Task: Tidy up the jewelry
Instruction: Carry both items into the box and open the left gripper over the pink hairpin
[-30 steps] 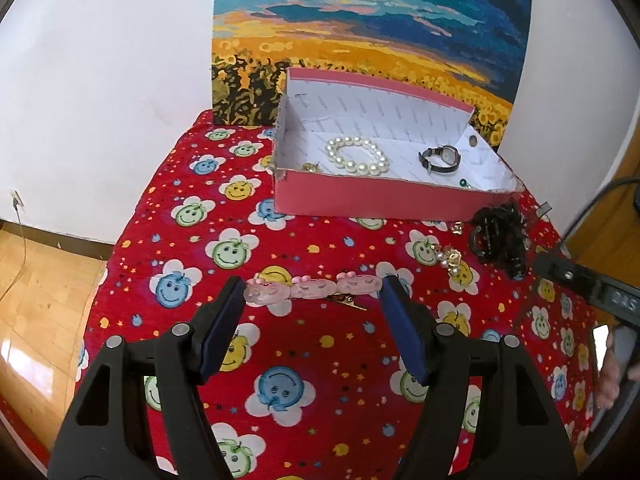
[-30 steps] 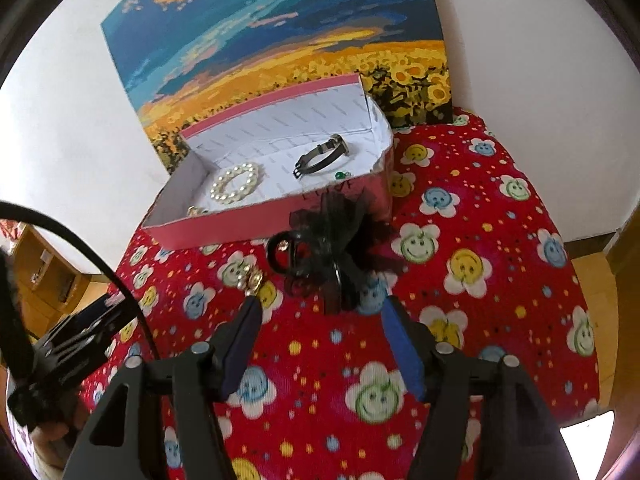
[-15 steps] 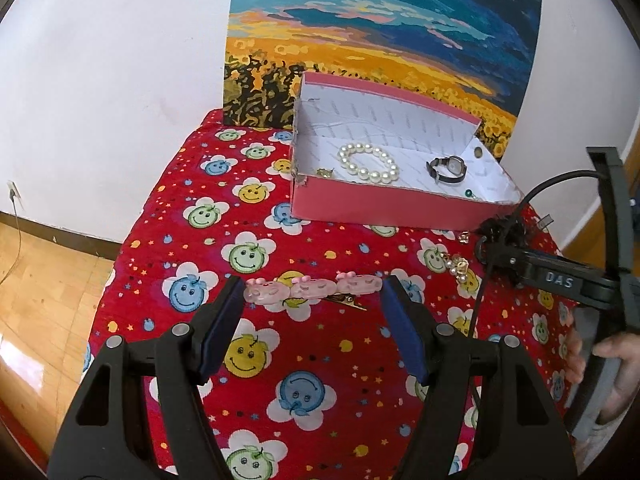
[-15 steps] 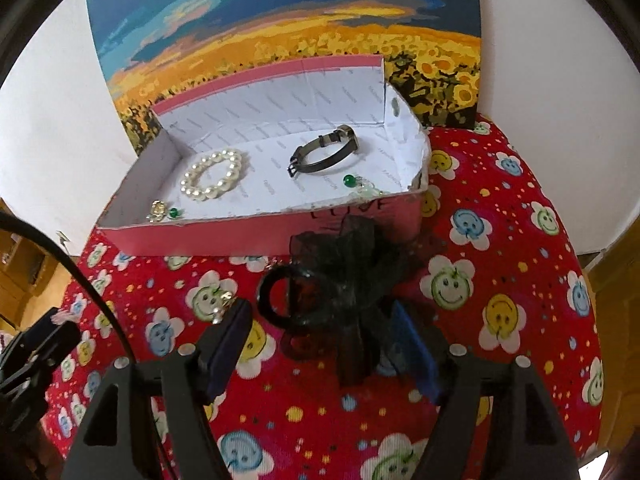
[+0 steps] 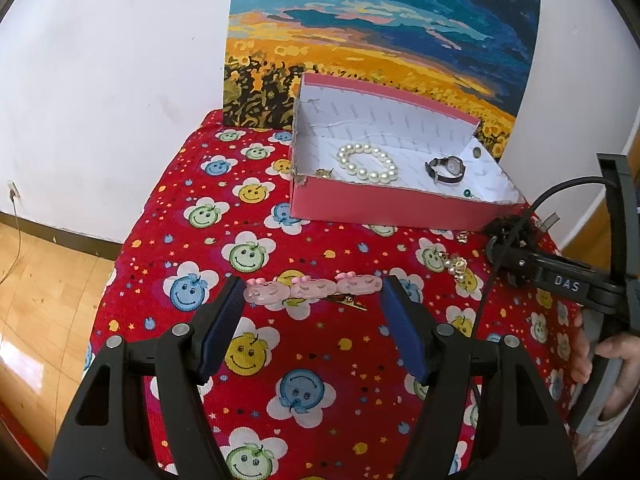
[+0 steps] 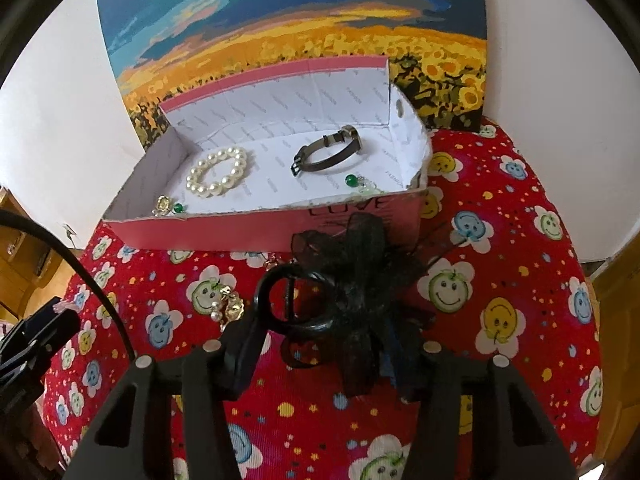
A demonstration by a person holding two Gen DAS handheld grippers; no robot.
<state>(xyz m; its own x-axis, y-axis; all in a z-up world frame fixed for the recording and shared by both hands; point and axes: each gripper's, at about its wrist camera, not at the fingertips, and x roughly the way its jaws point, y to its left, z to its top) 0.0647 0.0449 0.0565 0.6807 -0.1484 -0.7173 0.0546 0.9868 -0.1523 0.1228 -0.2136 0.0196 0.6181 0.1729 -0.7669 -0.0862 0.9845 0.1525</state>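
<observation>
Two claws work over a desk (image 5: 160, 240) covered in red cloth with smiling flowers. On the left side, the left claw (image 5: 312, 304) hangs with its blue fingers (image 5: 224, 320) spread wide apart, and a pink hair clip (image 5: 312, 290) with three little pig shapes lies flat on the cloth between the fingertips. I cannot tell whether the tips touch its ends; they are not pressing on it.

Further back, near the middle, a pink box (image 5: 380, 208) with a white lining stands open against a sunflower painting (image 5: 380, 40). Inside it, from left to right, lie a small gold earring (image 6: 163, 205) in the left corner, a pearl bracelet (image 5: 368, 162), a dark-strapped watch (image 5: 446, 168) and a green bead piece (image 6: 356, 182) near the right front corner.

In front of the box on the cloth sits a gold and pearl earring (image 6: 228, 306), just left of the right claw.

On the right, the right claw (image 6: 324, 340) points down at a black lace hair clip (image 6: 344, 292) lying close to the front wall of the box. Its jaws are closing with the clip between them; the left finger is against the clip's black loop, and the lace hides the right finger, so a firm grip cannot be confirmed. A hand (image 5: 600, 364) holds this claw's handle at the right edge of the left view.
</observation>
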